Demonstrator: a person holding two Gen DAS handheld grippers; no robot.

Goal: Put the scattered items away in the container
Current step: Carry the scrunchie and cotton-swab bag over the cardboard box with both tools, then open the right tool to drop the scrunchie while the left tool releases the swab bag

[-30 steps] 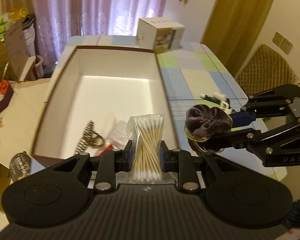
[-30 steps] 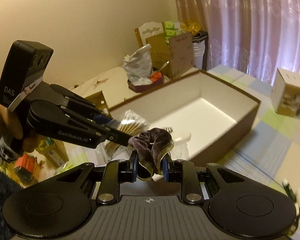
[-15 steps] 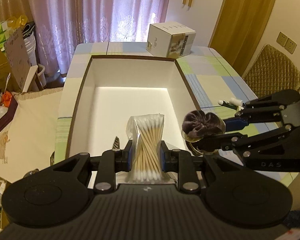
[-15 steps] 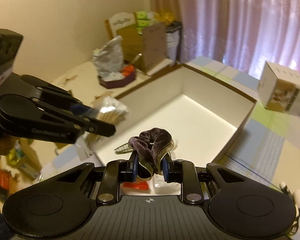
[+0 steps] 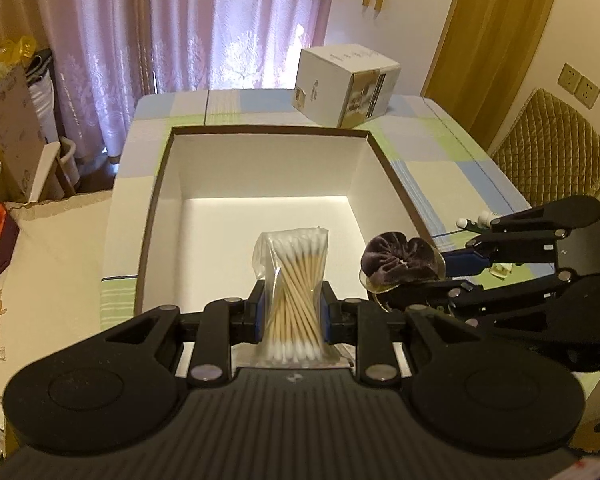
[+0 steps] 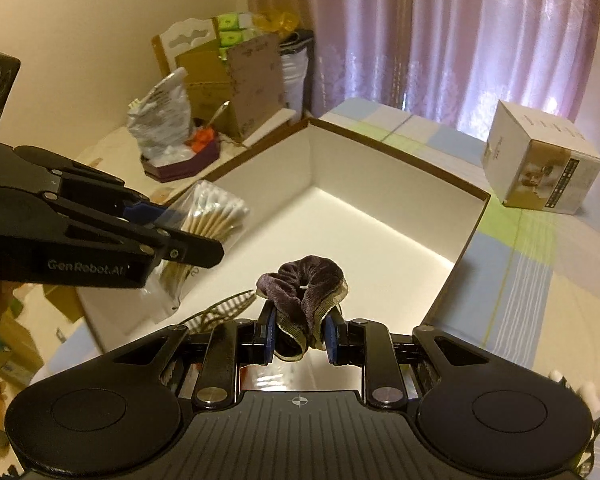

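A large open box (image 5: 162,208) with white inside and a brown rim lies on the checked table. My left gripper (image 5: 292,316) is shut on a clear bag of cotton swabs (image 5: 296,280), held above the box's near end. Beside it on the right, my right gripper (image 6: 302,338) is shut on a dark purple velvet scrunchie (image 6: 304,284), over the box's near right rim. From the right wrist view the swab bag (image 6: 212,216) and left gripper (image 6: 196,246) hang at the left. A striped hair clip (image 6: 224,308) lies in the box.
A white cube carton (image 5: 346,84) stands at the table's far end. Small white-capped items (image 5: 476,222) lie on the table right of the box. A quilted chair (image 5: 552,144) is at the right, curtains behind, and cluttered boxes and bags (image 6: 204,92) to the left.
Both grippers have moved forward over the box with their loads, so more of the box interior and far table show. The grips have not changed.
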